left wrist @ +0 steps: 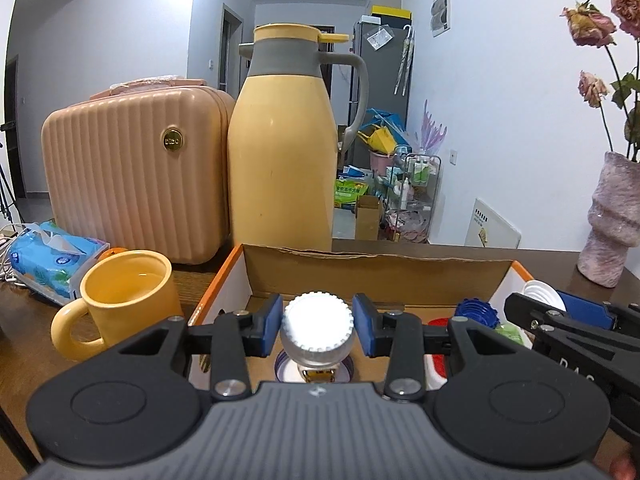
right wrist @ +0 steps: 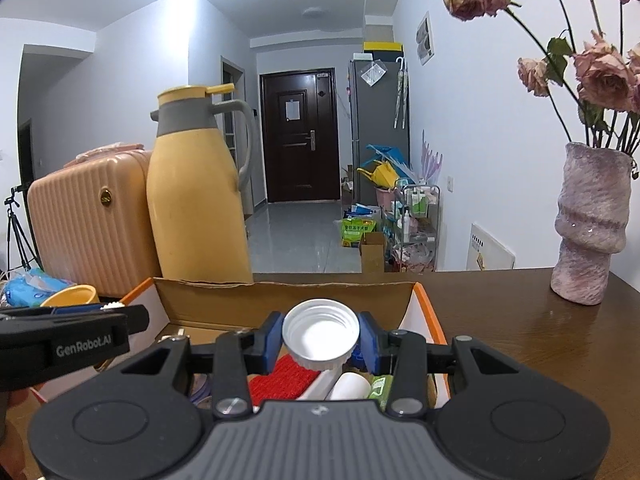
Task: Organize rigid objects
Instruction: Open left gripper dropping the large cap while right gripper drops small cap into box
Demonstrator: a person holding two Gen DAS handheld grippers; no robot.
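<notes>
In the left wrist view my left gripper (left wrist: pixel 319 322) is shut on a small bottle by its white ribbed cap (left wrist: pixel 318 326), held over the left part of an open cardboard box (left wrist: pixel 376 270) with orange edges. A purple-rimmed dish (left wrist: pixel 280 364) lies under it. My right gripper (right wrist: pixel 321 338) is shut on a white screw lid (right wrist: pixel 320 332), hollow side facing the camera, above the box (right wrist: pixel 280 300). Below it lie a red brush (right wrist: pixel 280 380), a white tube (right wrist: pixel 350 386) and a green packet (right wrist: pixel 380 390). A blue cap (left wrist: pixel 476 314) lies in the box too.
Behind the box stand a yellow thermos jug (left wrist: pixel 280 160) and a pink ribbed case (left wrist: pixel 132 168). A yellow mug (left wrist: pixel 120 300) and a blue tissue pack (left wrist: pixel 48 256) sit to the left. A pink vase (right wrist: pixel 592 224) with dried roses stands on the brown table (right wrist: pixel 520 320) at the right.
</notes>
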